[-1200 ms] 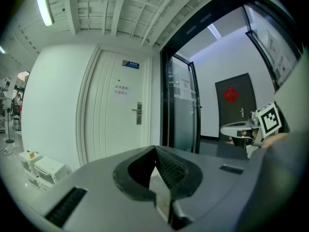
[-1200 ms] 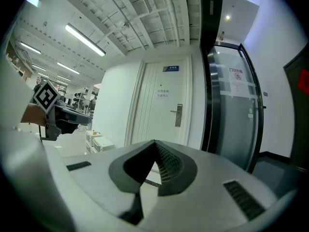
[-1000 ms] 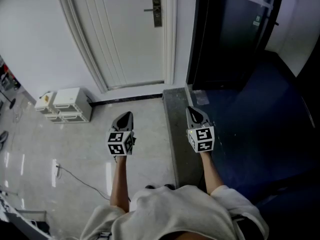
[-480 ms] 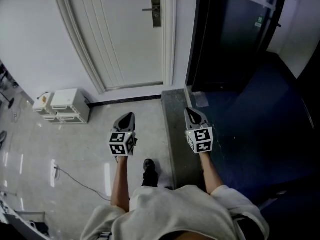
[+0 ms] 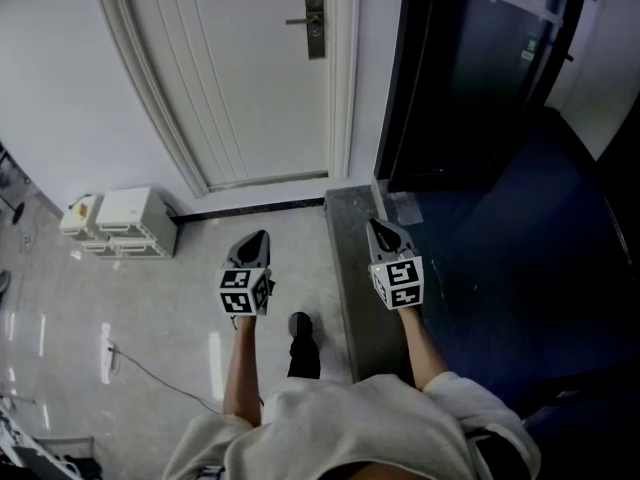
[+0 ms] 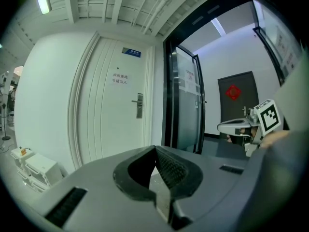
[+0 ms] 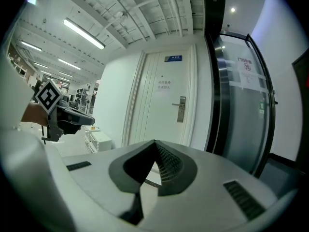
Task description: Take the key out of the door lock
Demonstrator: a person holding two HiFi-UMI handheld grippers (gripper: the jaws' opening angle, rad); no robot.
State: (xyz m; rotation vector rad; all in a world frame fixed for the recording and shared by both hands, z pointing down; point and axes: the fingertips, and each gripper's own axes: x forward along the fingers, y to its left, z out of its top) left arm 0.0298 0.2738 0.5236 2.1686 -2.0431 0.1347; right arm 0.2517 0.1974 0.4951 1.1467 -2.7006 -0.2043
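Note:
A white door [image 5: 260, 78] stands shut ahead, with a metal handle and lock plate [image 5: 314, 23] on its right side. The lock plate also shows in the left gripper view [image 6: 139, 105] and the right gripper view [image 7: 181, 109]. A key is too small to make out. My left gripper [image 5: 260, 234] and right gripper [image 5: 372, 223] are held side by side at about the same height, both pointing at the door and far short of it. The jaws of both meet at the tips with nothing between them [image 6: 155, 147] [image 7: 155, 141].
White boxes [image 5: 125, 223] sit on the floor by the wall at left, and a thin cable [image 5: 150, 363] trails over the tiles. A dark glass door [image 5: 480, 68] and dark blue floor lie to the right, past a grey threshold strip [image 5: 350, 268]. The person's shoe [image 5: 300, 326] is between the grippers.
The person has stepped toward the door, a shoe coming into view below. Both grippers moved forward together. Their jaws look the same throughout.

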